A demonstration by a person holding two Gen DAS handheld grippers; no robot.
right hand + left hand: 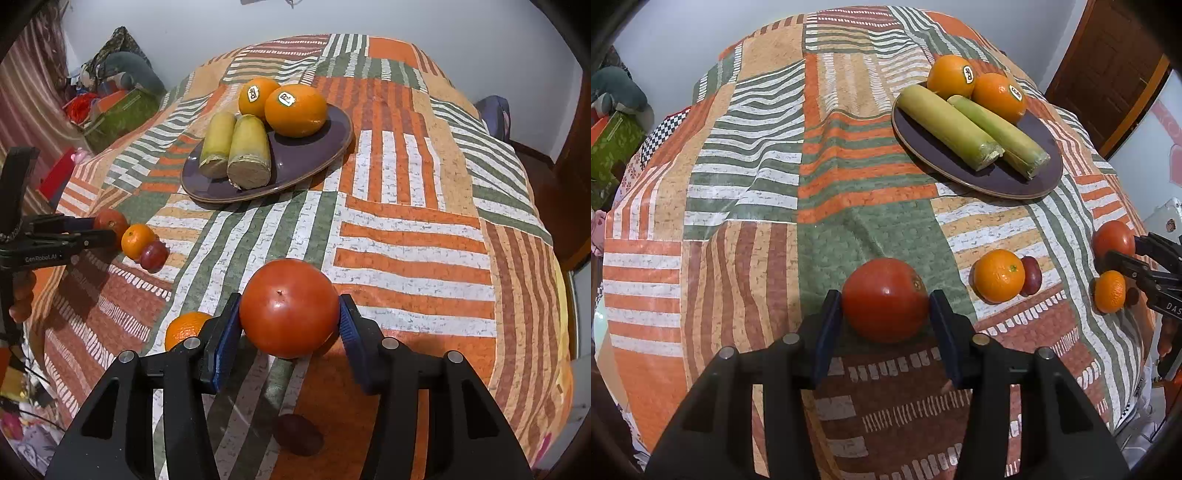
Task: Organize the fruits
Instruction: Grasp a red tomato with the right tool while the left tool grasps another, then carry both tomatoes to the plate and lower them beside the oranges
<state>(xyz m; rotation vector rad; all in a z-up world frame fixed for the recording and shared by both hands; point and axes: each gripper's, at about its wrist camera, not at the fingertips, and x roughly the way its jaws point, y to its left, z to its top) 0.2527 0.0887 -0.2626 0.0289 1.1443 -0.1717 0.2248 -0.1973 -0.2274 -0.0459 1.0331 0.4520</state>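
My left gripper [885, 306] is shut on a red tomato [885, 299] low over the patterned cloth. My right gripper [290, 314] is shut on another red tomato [289, 307], lifted above the cloth; it also shows in the left wrist view [1112, 238]. A dark purple plate [1027, 173] holds two oranges [951, 75] and two green-yellow sugarcane pieces [947, 125]; the plate also shows in the right wrist view [314, 147]. A mandarin [998, 275] lies beside a small dark red plum [1031, 275]. A second mandarin [1110, 291] lies under the right gripper.
Another dark plum [298, 434] lies on the cloth below my right gripper. The cloth's edge drops off at the left and right. A green box [122, 114] and clutter stand beyond the left side. A wooden door [1108, 70] is at the right.
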